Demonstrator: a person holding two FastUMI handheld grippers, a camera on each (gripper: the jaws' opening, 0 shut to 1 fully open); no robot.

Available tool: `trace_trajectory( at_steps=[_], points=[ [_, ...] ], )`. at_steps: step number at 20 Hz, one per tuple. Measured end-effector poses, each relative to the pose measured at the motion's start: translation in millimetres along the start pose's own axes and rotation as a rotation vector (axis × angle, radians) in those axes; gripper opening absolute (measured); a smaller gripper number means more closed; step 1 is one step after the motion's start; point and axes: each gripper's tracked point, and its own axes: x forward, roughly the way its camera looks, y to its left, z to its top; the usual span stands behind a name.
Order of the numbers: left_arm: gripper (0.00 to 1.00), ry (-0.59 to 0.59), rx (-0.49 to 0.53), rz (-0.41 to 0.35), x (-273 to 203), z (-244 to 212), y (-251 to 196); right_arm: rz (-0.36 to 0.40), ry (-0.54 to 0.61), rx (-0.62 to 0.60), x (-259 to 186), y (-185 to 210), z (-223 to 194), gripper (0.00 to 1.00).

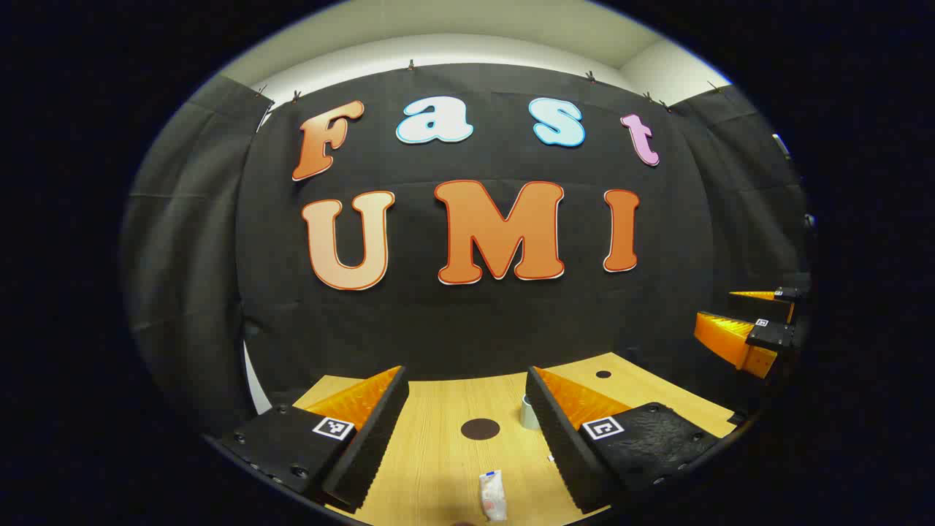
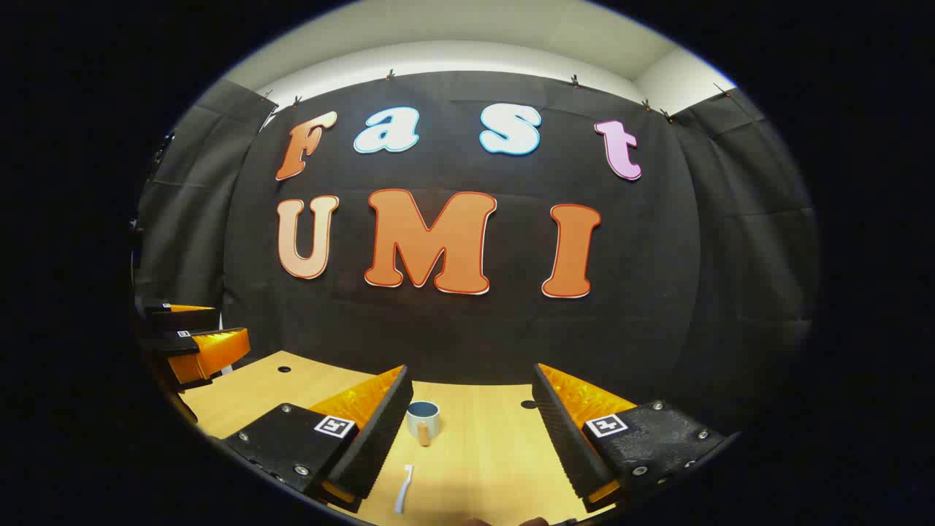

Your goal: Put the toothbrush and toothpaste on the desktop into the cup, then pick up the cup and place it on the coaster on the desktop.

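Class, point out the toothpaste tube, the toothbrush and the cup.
toothpaste tube (image 1: 493,497), left gripper view, middle of the tube body.
toothbrush (image 2: 403,489), right gripper view, middle of the white handle.
cup (image 2: 423,418), right gripper view, front wall.

White toothpaste (image 1: 493,495), white toothbrush (image 2: 403,489), grey-blue cup (image 2: 423,419), dark round coaster (image 1: 480,429), light wood desktop (image 1: 445,453).

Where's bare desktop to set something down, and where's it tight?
Free: the bare wood right of the cup and toothbrush, and the strip between the coaster and the toothpaste. Tight: around the cup, with the toothbrush close in front.
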Motion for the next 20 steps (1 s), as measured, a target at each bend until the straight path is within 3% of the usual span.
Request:
trace_trajectory(
  at_steps=[4, 15, 20],
  points=[
    [0.98, 0.002, -0.028, 0.011, 5.5, -6.3, 26.8, 0.007, 0.02, -0.012, 4.6, 23.7, -0.3, 0.99],
    [0.98, -0.076, -0.022, 0.022, 34.8, 18.1, 12.5, 0.112, 0.045, -0.028, 34.5, 50.0, -9.2, 0.99],
    [0.97, -0.079, -0.016, 0.021, 40.8, 22.0, 5.5, 0.118, 0.14, -0.078, 53.9, 48.7, -41.9, 0.98]
  ],
)
